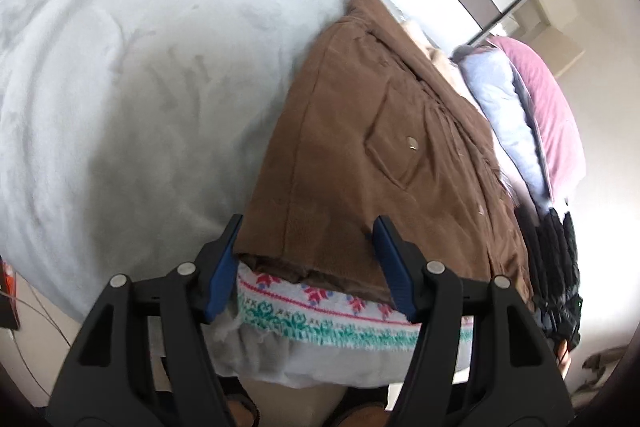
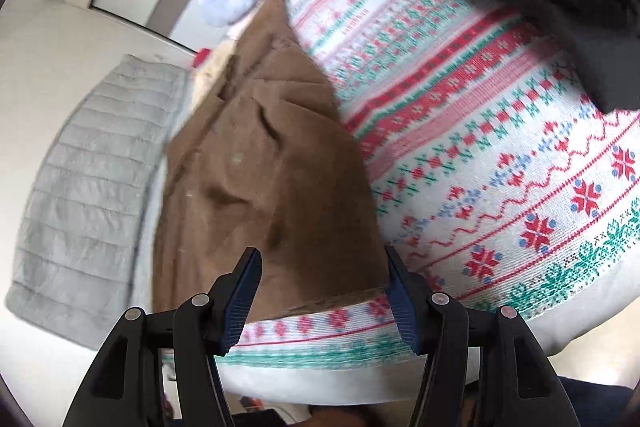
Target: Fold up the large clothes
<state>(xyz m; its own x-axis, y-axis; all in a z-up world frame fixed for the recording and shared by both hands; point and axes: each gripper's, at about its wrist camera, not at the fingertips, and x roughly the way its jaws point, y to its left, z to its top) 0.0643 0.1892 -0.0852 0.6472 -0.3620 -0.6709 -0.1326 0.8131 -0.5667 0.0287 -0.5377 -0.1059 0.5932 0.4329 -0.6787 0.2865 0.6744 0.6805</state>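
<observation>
scene: bed (image 1: pixel 120 67) with grey cover; brown coat (image 1: pixel 380 131) lies folded on a patterned knit (image 2: pixel 500 167) at the near edge; pile of other clothes (image 1: pixel 532 99) beside it.
coat: corduroy, pocket flap with snap facing up, near hem just above the knit's band, fold looks tidy but thick.
left gripper (image 1: pixel 308 263): I have the jaws apart, straddling the coat's near hem corner; pads sit at either side of it, no squeeze visible, so I read it as not gripping.
right gripper (image 2: pixel 322 291): same, jaws apart around the coat's other near corner and the knit band below; nothing pinched that I can see.
step: I judge I'm lining both grippers up on the coat's near edge, either to grab for another fold or to shift the bundle.
next: close both on the coat hem only, not the knit underneath, then lift evenly.
risk: thick layers may slip; right pad could catch the knit too.
</observation>
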